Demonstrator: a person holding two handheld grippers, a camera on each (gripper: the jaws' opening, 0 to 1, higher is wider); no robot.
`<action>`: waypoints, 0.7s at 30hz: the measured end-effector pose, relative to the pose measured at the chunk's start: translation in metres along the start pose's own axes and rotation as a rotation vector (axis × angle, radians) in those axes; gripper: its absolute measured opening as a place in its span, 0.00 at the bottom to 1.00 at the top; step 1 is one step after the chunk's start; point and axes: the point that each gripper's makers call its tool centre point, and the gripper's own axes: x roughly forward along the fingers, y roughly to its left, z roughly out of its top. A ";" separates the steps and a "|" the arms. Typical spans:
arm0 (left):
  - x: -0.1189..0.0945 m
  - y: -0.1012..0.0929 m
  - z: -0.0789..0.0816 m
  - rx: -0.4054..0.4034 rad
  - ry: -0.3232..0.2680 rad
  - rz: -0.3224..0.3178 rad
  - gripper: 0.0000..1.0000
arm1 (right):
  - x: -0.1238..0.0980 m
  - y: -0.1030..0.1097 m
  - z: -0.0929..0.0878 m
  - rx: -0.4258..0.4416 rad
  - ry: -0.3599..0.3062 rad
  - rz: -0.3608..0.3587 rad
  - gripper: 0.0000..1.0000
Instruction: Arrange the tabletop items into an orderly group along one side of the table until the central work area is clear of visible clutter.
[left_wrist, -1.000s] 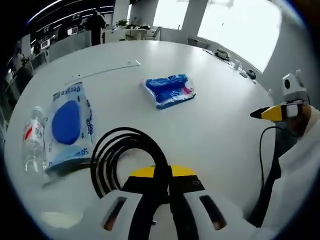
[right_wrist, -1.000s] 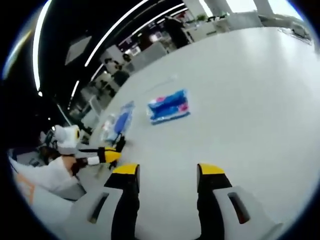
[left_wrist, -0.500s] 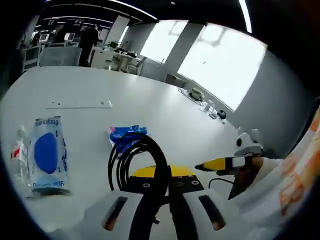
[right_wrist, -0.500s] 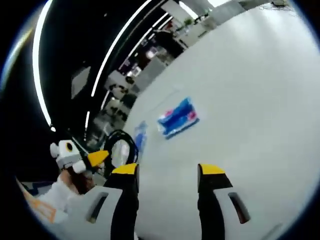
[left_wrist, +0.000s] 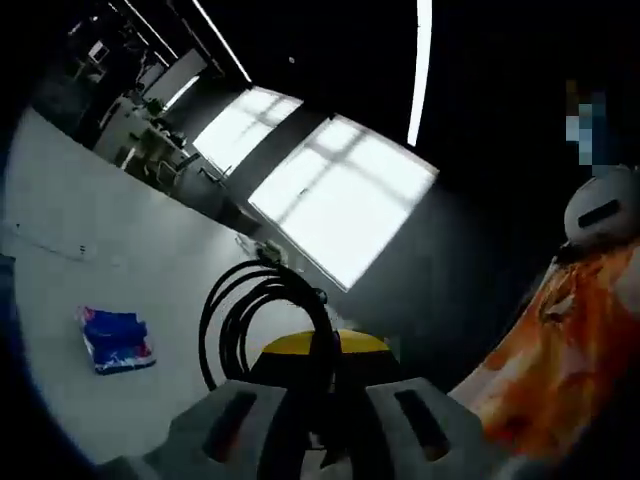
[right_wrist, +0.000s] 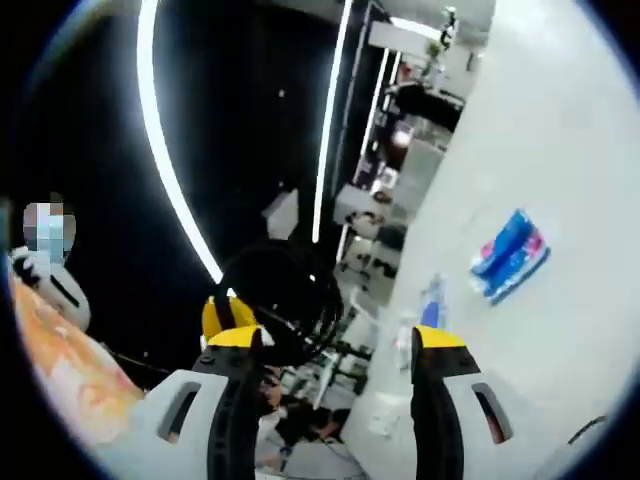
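White table (left_wrist: 60, 240), left hand-held gripper (left_wrist: 318, 352) gripping, seemingly, black cable (left_wrist: 240, 310)

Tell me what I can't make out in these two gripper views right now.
- Left gripper view: the black cable coil covers the left gripper tips, so the grip point is hidden.
- Left gripper view: print on the blue packet is too small to read.
- Right gripper view: the pouch beyond the right gripper is small and blurred.
- Right gripper view: the white table is cut off by the picture edge.

Blue-white pouch (right_wrist: 432, 303) part-hidden behind right hand-held gripper (right_wrist: 340, 345) jaw, print too small.
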 end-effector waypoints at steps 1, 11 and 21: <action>0.004 -0.004 -0.001 -0.028 -0.004 -0.019 0.02 | 0.001 0.001 0.001 0.011 -0.008 0.010 0.59; 0.014 -0.013 0.004 -0.080 -0.043 -0.073 0.02 | 0.008 0.035 0.001 0.260 -0.041 0.233 0.30; 0.003 0.014 0.001 -0.074 -0.062 0.031 0.02 | -0.010 0.005 0.017 0.137 -0.068 0.042 0.01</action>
